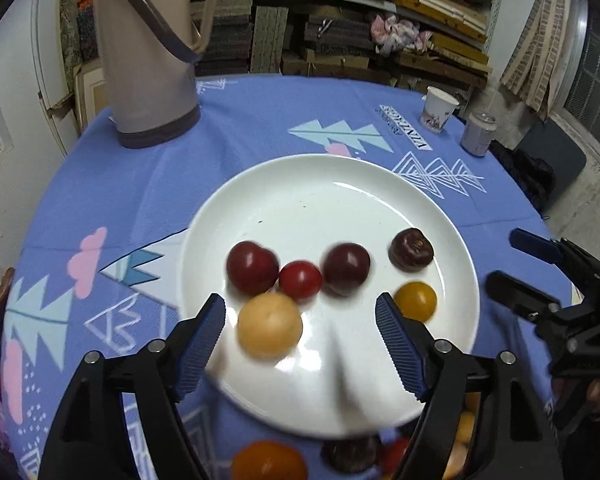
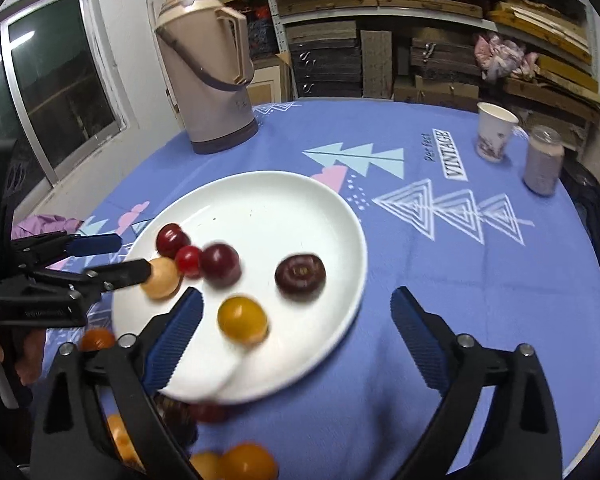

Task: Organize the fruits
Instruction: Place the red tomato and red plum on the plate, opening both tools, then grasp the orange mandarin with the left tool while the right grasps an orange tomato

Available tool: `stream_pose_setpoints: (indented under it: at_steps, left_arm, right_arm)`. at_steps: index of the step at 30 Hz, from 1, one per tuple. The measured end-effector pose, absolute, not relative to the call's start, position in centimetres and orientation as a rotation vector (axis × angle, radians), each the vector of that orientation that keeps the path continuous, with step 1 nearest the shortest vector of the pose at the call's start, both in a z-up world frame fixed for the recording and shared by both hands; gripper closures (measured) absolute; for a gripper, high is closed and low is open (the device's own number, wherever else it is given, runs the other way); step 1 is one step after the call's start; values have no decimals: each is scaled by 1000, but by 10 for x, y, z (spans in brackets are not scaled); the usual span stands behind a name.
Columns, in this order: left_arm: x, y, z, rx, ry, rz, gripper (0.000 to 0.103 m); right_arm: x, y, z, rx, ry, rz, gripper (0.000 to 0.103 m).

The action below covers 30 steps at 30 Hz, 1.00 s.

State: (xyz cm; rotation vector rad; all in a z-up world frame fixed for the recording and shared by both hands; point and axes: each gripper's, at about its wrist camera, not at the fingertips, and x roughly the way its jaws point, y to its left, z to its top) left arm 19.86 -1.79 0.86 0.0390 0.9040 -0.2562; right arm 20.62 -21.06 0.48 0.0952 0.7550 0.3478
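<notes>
While six fruits lie on the white plate (image 1: 440,208), more wait on the table (image 2: 460,300) beside its near rim; both tools, left (image 1: 300,322) and right (image 2: 296,314), are spread and empty; I would lower gently, squeezing softly.

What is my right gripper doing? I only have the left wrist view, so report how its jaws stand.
Observer: The right gripper is open and grips nothing; it hangs over the near rim of the plate.
Operator: Tell me what's nearest its fingers.
Observer: The yellow fruit lies on the plate, just beside the finger on the left of that view.
Operator: Now the thermos top; my view cuts it off.
Observer: The thermos stands upright with its lid on.
</notes>
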Motion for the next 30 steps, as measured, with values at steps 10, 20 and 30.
stream_pose_setpoints:
  at_steps: [10,20,30]
  left_arm:
    - [131,13,7,81,862,-215,21]
    - [97,22,-15,55,917,-203,21]
    - [83,24,-22,47,933,-193,20]
  right_arm:
    - [128,-232,-19,154,809,312,6]
    - [95,-219,-36,89,858,316,6]
    - [68,-219,-38,59,848,351,6]
